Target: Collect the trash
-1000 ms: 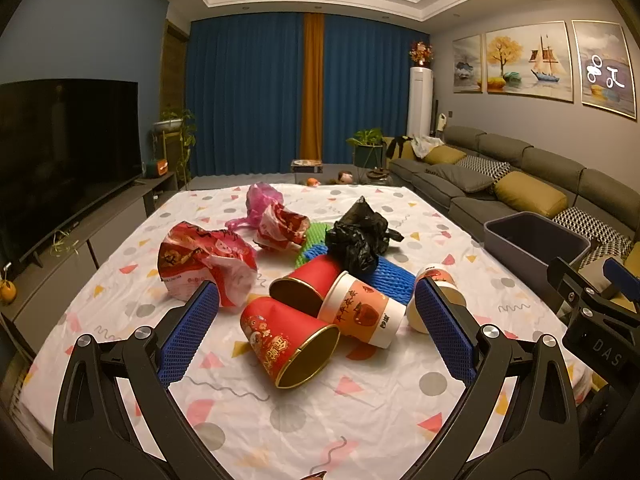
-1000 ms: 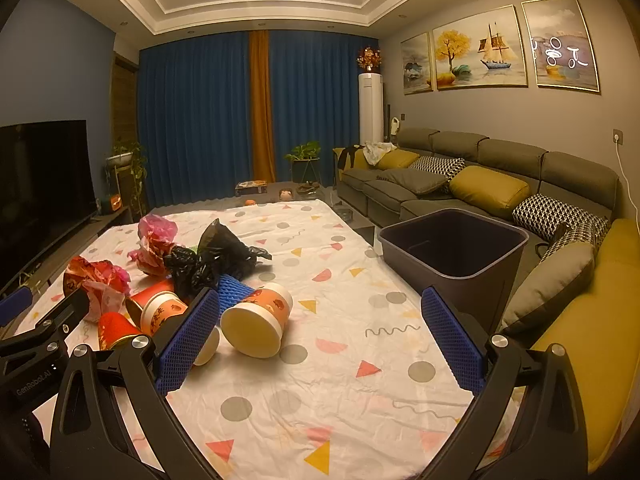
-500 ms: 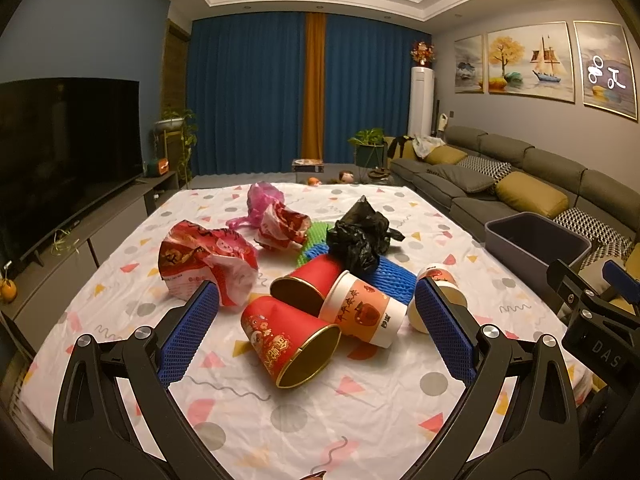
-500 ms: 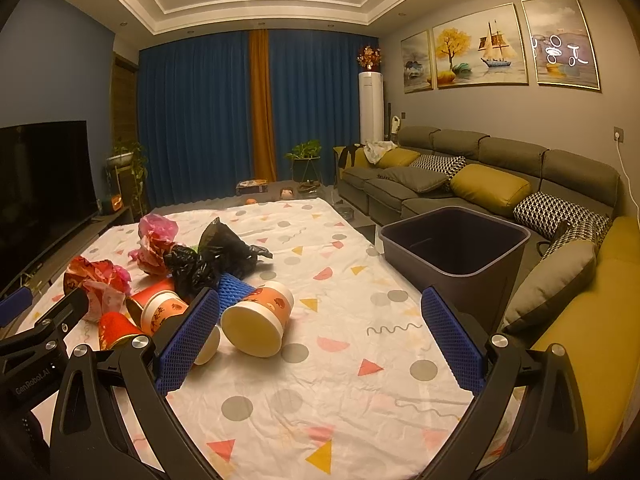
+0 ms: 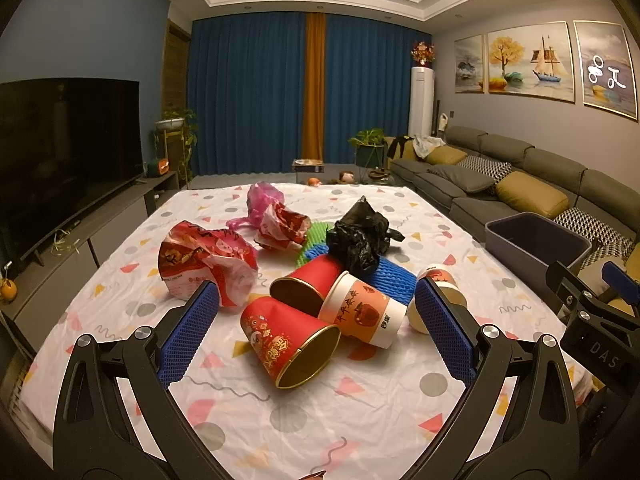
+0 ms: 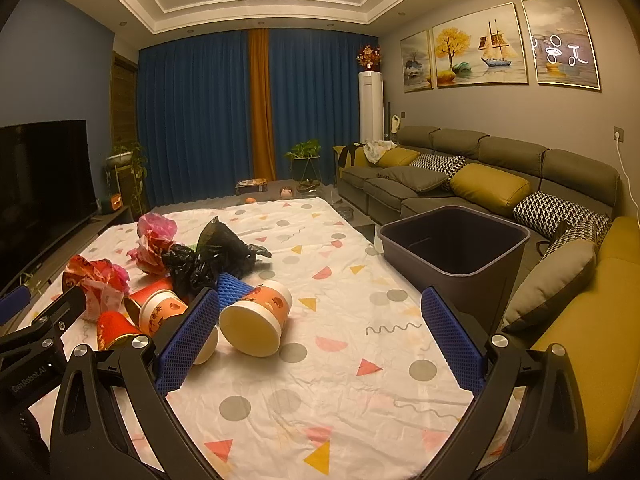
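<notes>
Blue-padded, each hand-held gripper, left (image 5: 316, 332) and right (image 6: 320, 340), gapes wide, empty, above littered cups (image 5: 292, 340).

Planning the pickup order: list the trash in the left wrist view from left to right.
Red wrapper → pink bag → red cup → black bag → blue foam net → white-bottomed cup. The cups heaped mid-pile overlap too much to order.
</notes>
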The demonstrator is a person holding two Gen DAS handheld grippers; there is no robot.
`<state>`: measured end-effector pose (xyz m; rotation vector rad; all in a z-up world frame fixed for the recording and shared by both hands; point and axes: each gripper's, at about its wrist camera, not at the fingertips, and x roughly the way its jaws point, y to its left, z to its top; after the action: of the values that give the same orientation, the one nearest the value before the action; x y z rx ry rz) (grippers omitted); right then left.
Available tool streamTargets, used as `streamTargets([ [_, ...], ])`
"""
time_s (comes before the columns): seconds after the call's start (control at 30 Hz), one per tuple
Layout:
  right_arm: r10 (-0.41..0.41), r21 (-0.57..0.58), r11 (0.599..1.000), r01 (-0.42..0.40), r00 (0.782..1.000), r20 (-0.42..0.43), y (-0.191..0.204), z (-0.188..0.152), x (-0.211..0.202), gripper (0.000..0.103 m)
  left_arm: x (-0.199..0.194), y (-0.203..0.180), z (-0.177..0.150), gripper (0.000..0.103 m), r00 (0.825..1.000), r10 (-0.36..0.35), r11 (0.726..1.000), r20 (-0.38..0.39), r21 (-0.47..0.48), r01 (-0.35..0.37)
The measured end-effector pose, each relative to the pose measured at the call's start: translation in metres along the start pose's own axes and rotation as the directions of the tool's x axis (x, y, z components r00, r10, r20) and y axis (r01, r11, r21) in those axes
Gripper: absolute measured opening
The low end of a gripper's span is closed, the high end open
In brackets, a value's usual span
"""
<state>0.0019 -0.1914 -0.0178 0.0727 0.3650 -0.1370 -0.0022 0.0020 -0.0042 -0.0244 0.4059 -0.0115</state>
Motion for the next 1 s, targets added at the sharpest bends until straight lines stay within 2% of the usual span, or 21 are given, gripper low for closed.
streamTargets([
  [1.0,-0.004,-0.002,1.0,0.004,1.0,0.002,-0.003,0.0,0.0033,0.098,0.0026,-0.0054,0.001,0.097,1.0,-0.004,1.0,-0.005,-0.004,0.004],
])
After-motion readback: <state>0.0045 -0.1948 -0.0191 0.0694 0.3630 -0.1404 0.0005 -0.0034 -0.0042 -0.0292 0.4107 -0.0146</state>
